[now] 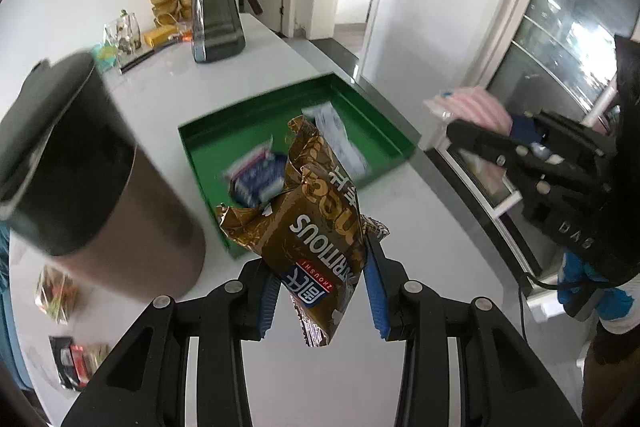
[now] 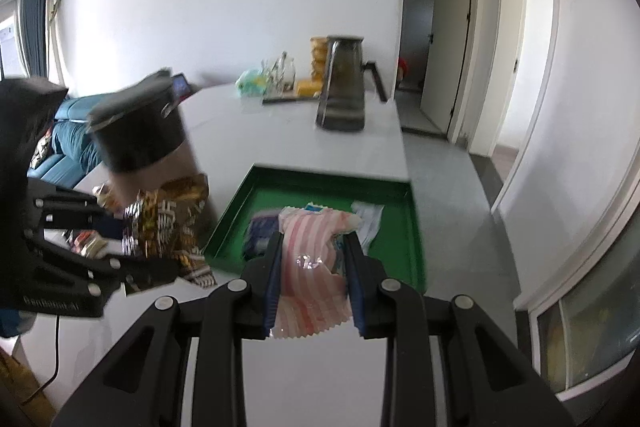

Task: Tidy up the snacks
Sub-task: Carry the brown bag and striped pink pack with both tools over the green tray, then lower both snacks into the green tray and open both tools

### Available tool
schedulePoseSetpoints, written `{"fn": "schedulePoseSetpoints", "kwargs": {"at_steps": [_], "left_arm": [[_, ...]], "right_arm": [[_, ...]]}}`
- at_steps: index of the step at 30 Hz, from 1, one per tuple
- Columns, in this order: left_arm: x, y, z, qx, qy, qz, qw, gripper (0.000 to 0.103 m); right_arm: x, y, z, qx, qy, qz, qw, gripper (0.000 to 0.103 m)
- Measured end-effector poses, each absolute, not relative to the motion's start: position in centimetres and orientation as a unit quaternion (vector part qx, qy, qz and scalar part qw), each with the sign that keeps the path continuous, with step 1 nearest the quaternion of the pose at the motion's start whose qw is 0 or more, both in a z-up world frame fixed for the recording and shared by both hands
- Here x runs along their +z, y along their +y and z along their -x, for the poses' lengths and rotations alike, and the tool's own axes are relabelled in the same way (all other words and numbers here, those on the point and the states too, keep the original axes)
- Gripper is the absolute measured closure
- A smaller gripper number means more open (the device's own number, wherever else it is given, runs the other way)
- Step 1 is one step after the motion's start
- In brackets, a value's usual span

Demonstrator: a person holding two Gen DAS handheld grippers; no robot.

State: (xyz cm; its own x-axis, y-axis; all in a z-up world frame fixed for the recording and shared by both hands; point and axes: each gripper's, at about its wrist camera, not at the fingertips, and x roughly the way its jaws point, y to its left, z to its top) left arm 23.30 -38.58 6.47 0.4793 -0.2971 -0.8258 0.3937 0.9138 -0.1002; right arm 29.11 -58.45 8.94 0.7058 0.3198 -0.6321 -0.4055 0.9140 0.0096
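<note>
Both grippers carry snack packets.
Left gripper (image 1: 320, 291) pinches a crumpled brown-gold bag (image 1: 308, 235); right gripper (image 2: 314, 283) clamps a pink-striped packet (image 2: 312, 259), green tray (image 2: 396, 187) ahead.

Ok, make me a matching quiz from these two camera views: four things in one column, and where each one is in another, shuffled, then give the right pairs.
Things:
1. brown snack bag
2. pink striped packet
3. blue packet
4. grey kettle

Places:
A. lying in the green tray
B. standing on the white counter beyond the tray
C. held in the left gripper
D. held in the right gripper

Pairs: 1-C, 2-D, 3-A, 4-B
</note>
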Motion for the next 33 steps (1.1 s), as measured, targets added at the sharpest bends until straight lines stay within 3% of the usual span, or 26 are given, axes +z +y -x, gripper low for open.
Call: {"fn": "schedulePoseSetpoints", "kwargs": {"at_steps": [14, 33], "left_arm": [[3.9, -42.8, -32.6, -0.111, 0.455, -0.022, 0.883, 0.069], [-4.4, -40.4, -41.3, 0.023, 0.5, 0.02, 0.866, 0.069]], "right_arm": [[6.3, -61.3, -38.6, 0.189, 0.318, 0.056, 0.927, 0.069], [-4.1, -57.7, -50.4, 0.192, 0.411, 0.067, 0.889, 0.068]]}}
